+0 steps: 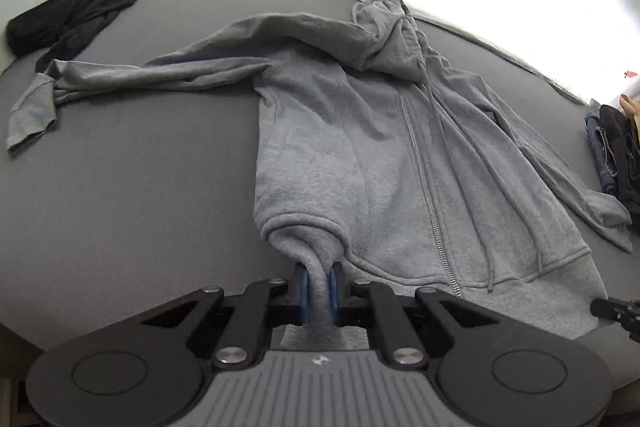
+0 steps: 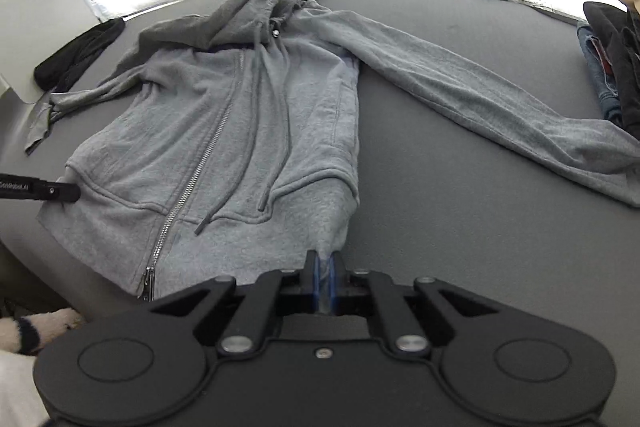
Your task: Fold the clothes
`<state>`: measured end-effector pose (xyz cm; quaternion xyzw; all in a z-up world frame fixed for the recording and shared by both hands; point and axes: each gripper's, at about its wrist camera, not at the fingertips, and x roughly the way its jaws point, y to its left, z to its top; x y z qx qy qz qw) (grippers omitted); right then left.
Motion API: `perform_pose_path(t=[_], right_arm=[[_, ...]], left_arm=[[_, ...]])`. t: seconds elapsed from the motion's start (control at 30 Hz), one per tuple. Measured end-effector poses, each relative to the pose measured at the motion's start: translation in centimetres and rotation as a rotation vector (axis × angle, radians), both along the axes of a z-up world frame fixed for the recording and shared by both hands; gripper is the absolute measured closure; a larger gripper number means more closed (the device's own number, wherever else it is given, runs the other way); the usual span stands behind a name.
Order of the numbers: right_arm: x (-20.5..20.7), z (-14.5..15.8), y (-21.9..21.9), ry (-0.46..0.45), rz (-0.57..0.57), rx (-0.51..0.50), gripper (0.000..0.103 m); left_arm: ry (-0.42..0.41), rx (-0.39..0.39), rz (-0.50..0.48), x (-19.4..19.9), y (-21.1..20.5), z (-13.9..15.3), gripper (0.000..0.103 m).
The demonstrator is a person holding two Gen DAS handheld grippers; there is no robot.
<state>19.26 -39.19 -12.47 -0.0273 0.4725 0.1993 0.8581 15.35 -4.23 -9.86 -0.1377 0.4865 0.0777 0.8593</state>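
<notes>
Left gripper: pinching near-left hem of hoodie.
Right gripper: clamping near-right hem, seemingly thin bite.
Advice: lifting evenly, keeping hem taut.

Blown-out glare up top, fisheye-warped edges.

hoodie flat on table, hood at far edge | sleeves out to both sides | left gripper at near-left hem corner | right gripper at near-right hem corner | dark garment far left | clothes pile far right
</notes>
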Motion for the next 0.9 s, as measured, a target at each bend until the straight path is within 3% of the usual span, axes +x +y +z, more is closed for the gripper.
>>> perform_pose_path(t=[0.03, 0.1, 0.2, 0.27, 0.3, 0.33, 0.37, 0.4, 0.5, 0.57, 0.67, 0.77, 0.9], right_arm=[[-1.2, 1.0, -0.2, 0.009, 0.023, 0.013, 0.099], [-2.8, 1.3, -0.1, 0.051, 0.068, 0.010, 0.099], [-3.4, -1.4, 0.9, 0.164, 0.131, -0.042, 0.096], [-2.1, -1.9, 1.0, 0.205, 0.118, -0.073, 0.094], [-1.6, -1.3, 0.7, 0.181, 0.107, -0.071, 0.093], [-1.1, -0.3, 0.4, 0.142, 0.094, -0.060, 0.083], [-0.6, 0.6, 0.1, 0.107, 0.073, -0.048, 0.058], [-0.2, 1.4, -0.2, 0.067, 0.049, -0.037, 0.048], [1.6, 2.4, -0.1, -0.057, 0.004, -0.022, 0.043], [3.3, 2.0, 1.6, -0.130, -0.018, -0.071, 0.026], [5.5, 1.3, 4.6, -0.233, -0.005, -0.091, 0.015], [8.3, 0.4, 7.3, -0.247, 0.010, -0.064, 0.000], [11.8, -1.4, 10.2, -0.260, 0.001, -0.065, 0.000]], left_arm=[[0.005, 0.014, 0.034, -1.2, 0.2, 1.6, 0.091], [0.055, -0.025, 0.116, -2.8, 1.1, 1.2, 0.088], [0.249, -0.085, 0.235, -3.4, 2.7, -4.0, 0.085], [0.248, -0.093, 0.259, -3.9, 3.6, -3.8, 0.085], [0.245, -0.097, 0.271, -4.2, 4.1, -3.7, 0.079], [0.208, -0.085, 0.250, -4.1, 4.1, -3.0, 0.073], [0.169, -0.046, 0.222, -3.5, 3.9, -2.1, 0.056], [0.131, -0.005, 0.194, -2.9, 3.7, -1.3, 0.040], [0.086, 0.101, 0.090, 0.9, 2.3, -0.5, 0.033], [0.062, 0.130, 0.010, 3.7, 1.6, -0.6, 0.028], [-0.007, 0.096, -0.090, 8.2, 0.6, -1.1, 0.007], [-0.013, 0.044, -0.143, 12.3, 0.3, -1.9, 0.005], [-0.006, 0.031, -0.188, 16.8, 0.2, -3.3, 0.001]])
